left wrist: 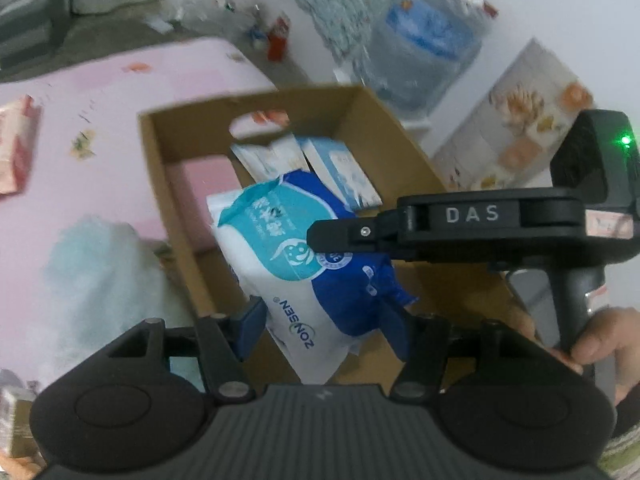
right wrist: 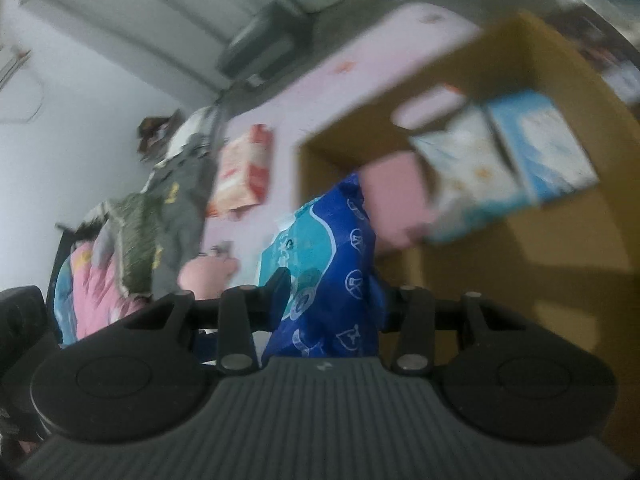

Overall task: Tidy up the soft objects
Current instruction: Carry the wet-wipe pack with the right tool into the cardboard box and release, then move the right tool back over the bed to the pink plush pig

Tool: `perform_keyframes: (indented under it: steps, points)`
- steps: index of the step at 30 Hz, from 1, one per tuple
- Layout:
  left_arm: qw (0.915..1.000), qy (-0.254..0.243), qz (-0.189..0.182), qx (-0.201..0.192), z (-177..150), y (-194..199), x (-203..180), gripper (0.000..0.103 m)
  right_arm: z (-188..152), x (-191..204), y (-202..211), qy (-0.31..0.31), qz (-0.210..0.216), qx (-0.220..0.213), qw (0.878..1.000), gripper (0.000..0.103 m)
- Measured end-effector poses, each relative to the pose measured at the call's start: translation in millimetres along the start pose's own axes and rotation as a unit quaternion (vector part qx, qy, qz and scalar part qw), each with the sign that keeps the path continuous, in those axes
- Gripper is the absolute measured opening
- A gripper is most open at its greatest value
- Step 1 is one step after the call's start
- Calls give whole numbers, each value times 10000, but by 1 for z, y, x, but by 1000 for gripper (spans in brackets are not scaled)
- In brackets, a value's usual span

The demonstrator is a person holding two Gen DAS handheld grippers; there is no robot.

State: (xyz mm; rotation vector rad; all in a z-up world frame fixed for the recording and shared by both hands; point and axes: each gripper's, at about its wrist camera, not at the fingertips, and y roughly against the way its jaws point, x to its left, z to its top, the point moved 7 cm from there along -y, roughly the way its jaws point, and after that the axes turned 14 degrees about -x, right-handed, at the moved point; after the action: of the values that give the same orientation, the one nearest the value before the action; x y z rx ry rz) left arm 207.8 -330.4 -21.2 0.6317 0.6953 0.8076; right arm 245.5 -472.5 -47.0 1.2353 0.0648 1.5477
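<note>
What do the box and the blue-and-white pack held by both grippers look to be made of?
Box: plain brown corrugated cardboard, matte, with a cut-out handle slot. Blue-and-white pack: probably thin printed plastic film, slightly glossy, creased where the left gripper and right gripper pinch it.

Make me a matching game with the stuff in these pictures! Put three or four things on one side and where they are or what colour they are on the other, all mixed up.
Things:
1. blue and white pack
2. cardboard box
3. water jug
4. red and white pack

Places or colours:
A. lying on the pink sheet, outside the box
B. brown, open at the top
C. held by both the left gripper and the right gripper
D. standing behind the box, see-through blue

Pairs: 1-C, 2-B, 3-D, 4-A
</note>
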Motion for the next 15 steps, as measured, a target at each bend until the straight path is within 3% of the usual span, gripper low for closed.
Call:
perform_keyframes:
  steps: [3, 9, 15]
  points:
    - [9999, -80, -24, 91, -7, -12, 0, 64, -14, -31, -16, -165, -153, 199, 9995, 41]
    - [9995, -155, -121, -256, -1, 10, 12, 72, -35, -64, -62, -200, -550, 629, 9963, 39]
    - [9976, -206, -36, -661, -5, 53, 40, 78, -36, -66, -53, 59, -635, 601, 9962, 40]
